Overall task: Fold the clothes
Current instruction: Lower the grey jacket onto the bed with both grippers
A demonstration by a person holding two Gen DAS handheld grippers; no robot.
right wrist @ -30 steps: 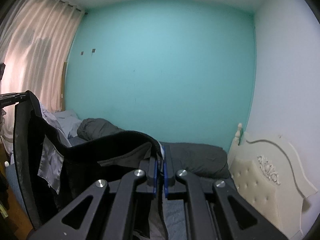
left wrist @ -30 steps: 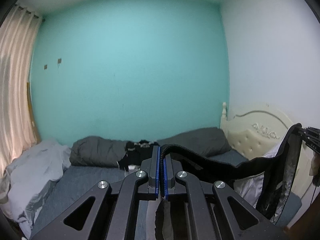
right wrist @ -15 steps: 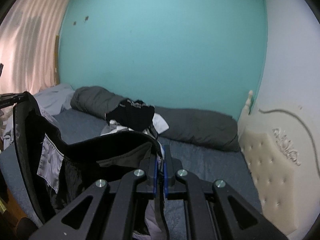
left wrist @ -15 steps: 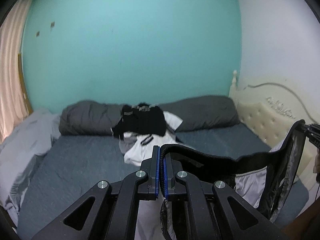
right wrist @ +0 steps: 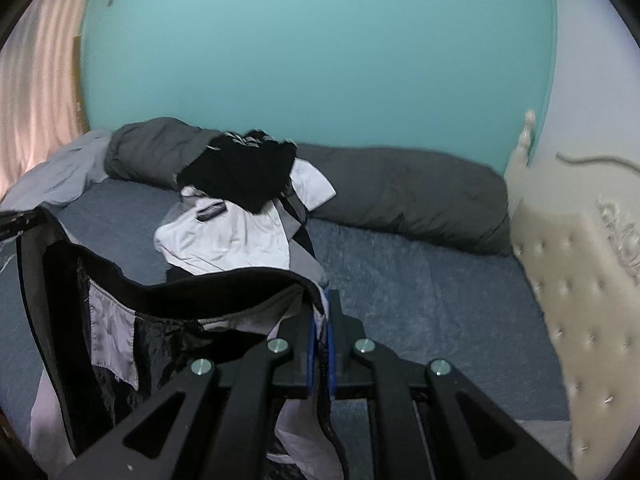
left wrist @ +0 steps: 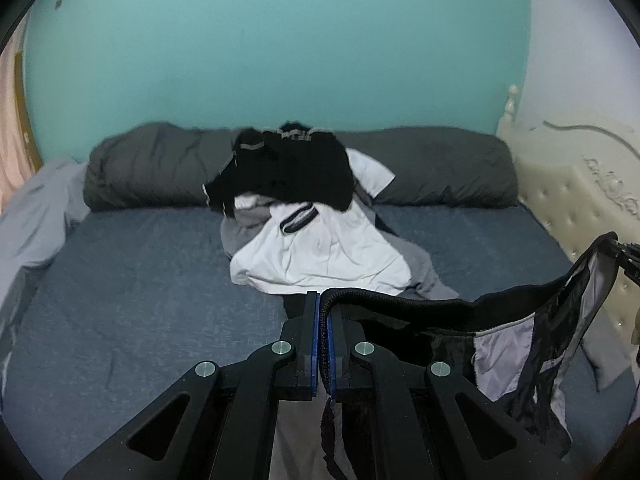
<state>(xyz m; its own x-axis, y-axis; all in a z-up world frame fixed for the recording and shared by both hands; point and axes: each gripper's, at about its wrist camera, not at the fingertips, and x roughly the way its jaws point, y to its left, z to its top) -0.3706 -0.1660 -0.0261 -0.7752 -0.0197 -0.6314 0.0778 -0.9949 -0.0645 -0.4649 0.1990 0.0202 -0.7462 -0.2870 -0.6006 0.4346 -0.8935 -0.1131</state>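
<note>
Shorts (left wrist: 500,332) hung waistband-up, stretched sideways between left gripper (left wrist: 323,312) and right gripper (right wrist: 320,320), both clamped on it; legs cut off below, above bed (left wrist: 140,280).

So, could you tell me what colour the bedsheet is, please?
The bedsheet is blue-grey, clearest in the left wrist view.

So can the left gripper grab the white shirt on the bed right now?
Probably not yet. The left gripper is shut on the black waistband of a dark garment, so its jaws are full, though the white shirt lies uncovered just ahead.
</note>
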